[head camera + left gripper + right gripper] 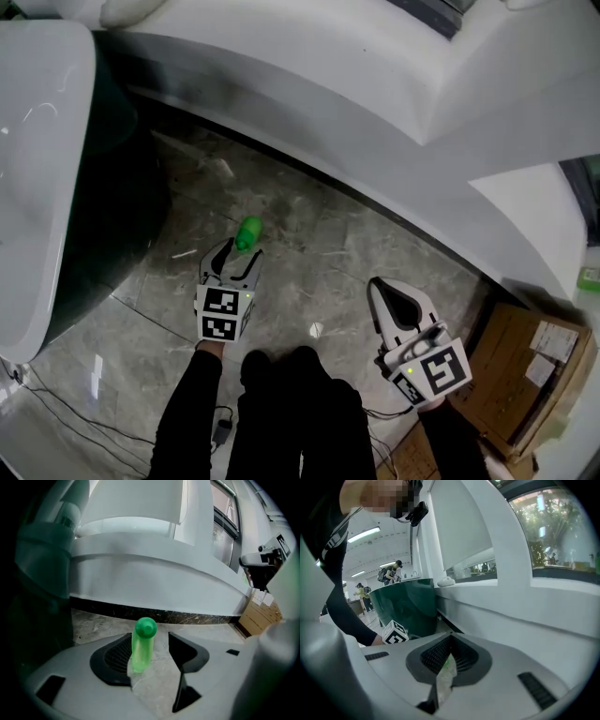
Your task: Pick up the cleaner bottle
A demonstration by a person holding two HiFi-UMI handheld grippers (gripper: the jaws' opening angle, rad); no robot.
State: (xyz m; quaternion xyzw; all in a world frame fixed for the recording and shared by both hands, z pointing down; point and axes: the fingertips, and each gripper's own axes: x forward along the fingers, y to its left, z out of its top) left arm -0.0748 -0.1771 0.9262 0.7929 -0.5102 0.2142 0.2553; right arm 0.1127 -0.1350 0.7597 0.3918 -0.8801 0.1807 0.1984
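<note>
Two hand-held grippers above a grey marble floor (319, 234).
The green cleaner bottle (142, 645) stood upright on the floor, between the tips of the left hand-held gripper (151, 649), whose jaws gaped wide. The right hand-held gripper (442, 679) hung well apart, with its jaws nearly together.

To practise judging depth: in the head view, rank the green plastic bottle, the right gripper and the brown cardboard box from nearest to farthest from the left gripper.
1. Green plastic bottle: just ahead of the left gripper.
2. Right gripper: off to the right.
3. Brown cardboard box: far right corner.
</note>
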